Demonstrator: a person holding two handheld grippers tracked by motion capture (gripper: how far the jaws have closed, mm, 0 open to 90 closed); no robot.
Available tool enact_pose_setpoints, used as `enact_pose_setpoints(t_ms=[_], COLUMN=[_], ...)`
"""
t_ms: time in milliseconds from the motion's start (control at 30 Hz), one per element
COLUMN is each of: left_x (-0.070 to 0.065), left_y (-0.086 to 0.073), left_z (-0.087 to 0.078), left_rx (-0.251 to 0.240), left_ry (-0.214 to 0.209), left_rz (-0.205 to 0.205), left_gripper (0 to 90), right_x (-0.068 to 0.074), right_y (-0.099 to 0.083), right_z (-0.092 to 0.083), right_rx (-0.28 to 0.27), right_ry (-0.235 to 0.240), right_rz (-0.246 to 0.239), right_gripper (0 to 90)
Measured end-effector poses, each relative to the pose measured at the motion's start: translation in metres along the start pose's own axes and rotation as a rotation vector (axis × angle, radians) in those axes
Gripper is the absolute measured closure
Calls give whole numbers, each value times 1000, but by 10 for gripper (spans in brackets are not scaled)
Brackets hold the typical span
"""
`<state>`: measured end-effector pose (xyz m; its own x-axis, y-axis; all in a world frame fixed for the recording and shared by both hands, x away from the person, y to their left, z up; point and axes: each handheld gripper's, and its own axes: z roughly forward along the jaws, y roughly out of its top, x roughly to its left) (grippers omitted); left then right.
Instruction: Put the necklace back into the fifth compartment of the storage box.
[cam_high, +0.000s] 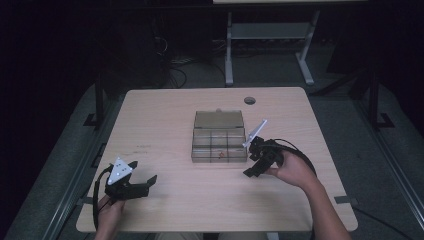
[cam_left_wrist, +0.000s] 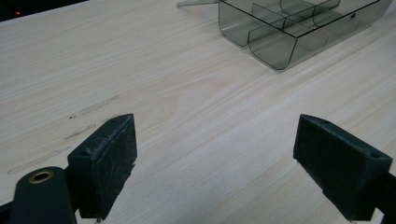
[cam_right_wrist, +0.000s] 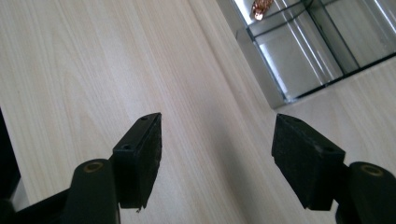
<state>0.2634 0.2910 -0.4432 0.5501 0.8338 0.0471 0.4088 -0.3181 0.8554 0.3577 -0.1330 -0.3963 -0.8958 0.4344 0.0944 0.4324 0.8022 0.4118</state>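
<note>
**Both tools open over bare wood beside the compartment box**

The counter is the largest thing here, a pale wood top with rounded corners and a small round grommet near its far edge. Wide bare wood lies along its left side, its near edge and its far-right corner, so there is free room on every side of the box.

The clear smoky compartment box sits a little beyond the middle of the counter, well in from all 4 edges. Its lid lies open toward the far side, and dividers split the near part into several cells. A small copper-coloured piece rests in 1 cell close to the box's near wall.

The right tool is held just beside the box's near right corner, apart from it, tilted down toward the wood. In the right gripper view its 2 jaws stand wide apart with nothing between them, and the box corner lies just ahead.

The left tool hovers near the counter's near left corner, well apart from the box. Its 2 jaws also stand wide apart and empty, with open wood between them and the box.
</note>
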Motion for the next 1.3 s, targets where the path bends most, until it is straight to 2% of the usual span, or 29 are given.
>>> enact_pose_setpoints(t_ms=[333,867,1300], left_x=[-1,-2,-4], left_y=[0,0,0], left_z=[0,0,1], left_rx=[1,1,1], left_ry=[-1,0,2], left_rz=[7,3,13], left_gripper=[130,130,130], right_x=[4,7,15], right_y=[-16,-48,-74], right_z=[3,6,7], right_rx=[-2,-19,-38], right_ry=[-4,-3,-14], right_rz=[10,62,94], right_gripper=[326,319,318])
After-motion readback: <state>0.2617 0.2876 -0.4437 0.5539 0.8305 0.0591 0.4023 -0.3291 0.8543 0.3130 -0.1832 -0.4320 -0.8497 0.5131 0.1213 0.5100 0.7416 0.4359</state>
